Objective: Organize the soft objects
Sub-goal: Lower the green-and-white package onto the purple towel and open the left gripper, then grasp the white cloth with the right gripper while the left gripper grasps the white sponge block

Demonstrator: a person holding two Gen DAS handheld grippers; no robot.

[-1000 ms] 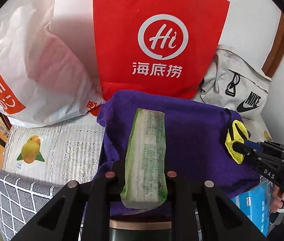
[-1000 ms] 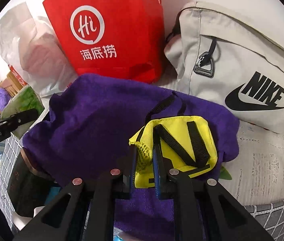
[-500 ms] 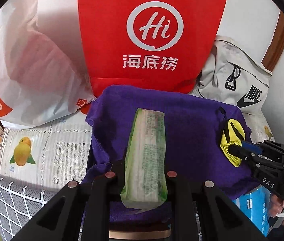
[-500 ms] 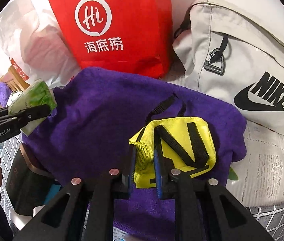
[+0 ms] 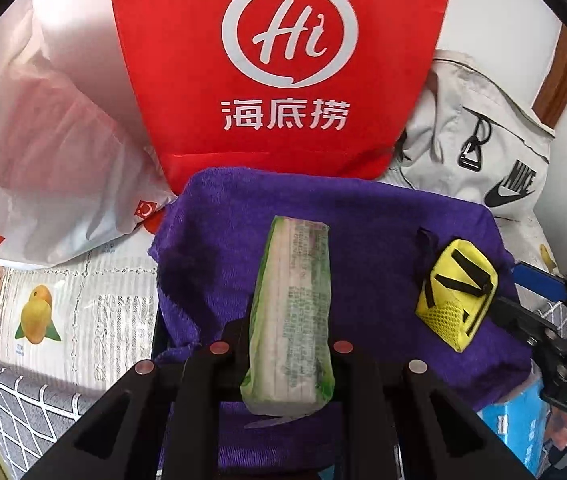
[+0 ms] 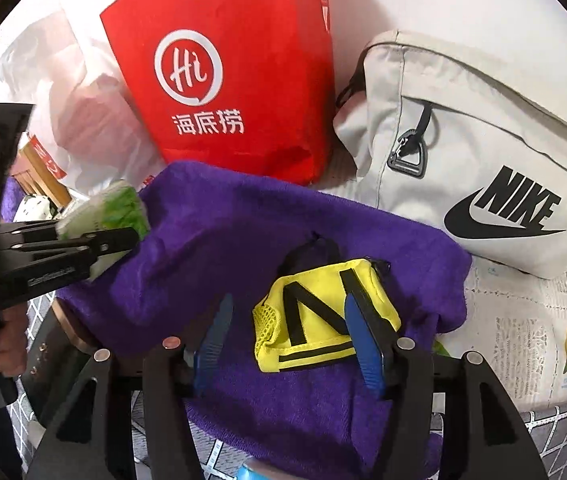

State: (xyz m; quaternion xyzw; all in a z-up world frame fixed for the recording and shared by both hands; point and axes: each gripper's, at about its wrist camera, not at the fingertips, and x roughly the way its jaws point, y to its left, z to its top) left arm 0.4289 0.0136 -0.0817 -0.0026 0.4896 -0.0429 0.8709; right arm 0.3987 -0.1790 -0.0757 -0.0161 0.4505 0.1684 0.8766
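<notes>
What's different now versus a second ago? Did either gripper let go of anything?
The right gripper has let go: its jaws are opening and the yellow pouch lies free on the purple towel, between the blue pads without being pinched. The left gripper, clamped on the green tissue pack throughout, has moved in over the towel. The towel, red bag and grey Nike bag stayed put.

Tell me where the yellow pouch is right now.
The yellow pouch lies on the purple towel between the opening fingers of the right gripper, below the grey Nike bag.
</notes>
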